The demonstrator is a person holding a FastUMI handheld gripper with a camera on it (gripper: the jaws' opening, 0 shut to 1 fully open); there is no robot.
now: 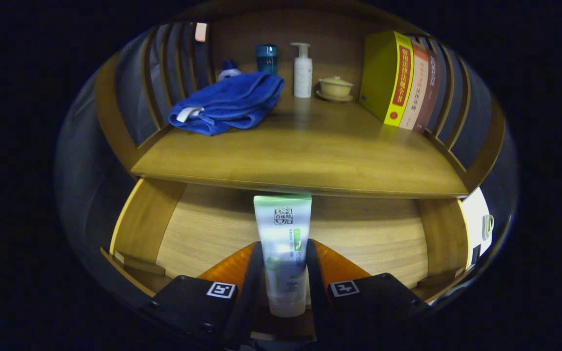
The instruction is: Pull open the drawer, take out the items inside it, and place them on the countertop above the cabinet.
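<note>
The drawer (203,229) stands pulled open in the lower half of the frame, its pale wooden floor bare apart from the one thing being lifted out of it, so the opening step looks done. A tube (283,243) of some cream or cleanser sits in the lower middle of the frame, held upright between the two fingers of the tongs (283,273), which are closed narrowly on it with both fingers pressing its sides. The tube is white shading to green at its flat crimped end, which points up toward the underside of the worktop (310,156); its cap end points down between the fingers, and it has a printed label on its front. It looks soft-walled and could give slightly under the squeeze, though no dent is plain here. No other item shows on the visible part of the drawer floor, but the near part is hidden behind the tongs, so I cannot tell whether anything else remains. What is left, by my reading, is to raise the tube clear of the drawer front and set it on the worktop, where there is free wood in the middle, between a blue towel (230,102) at the upper left and a row of books (400,80) at the upper right.
</note>
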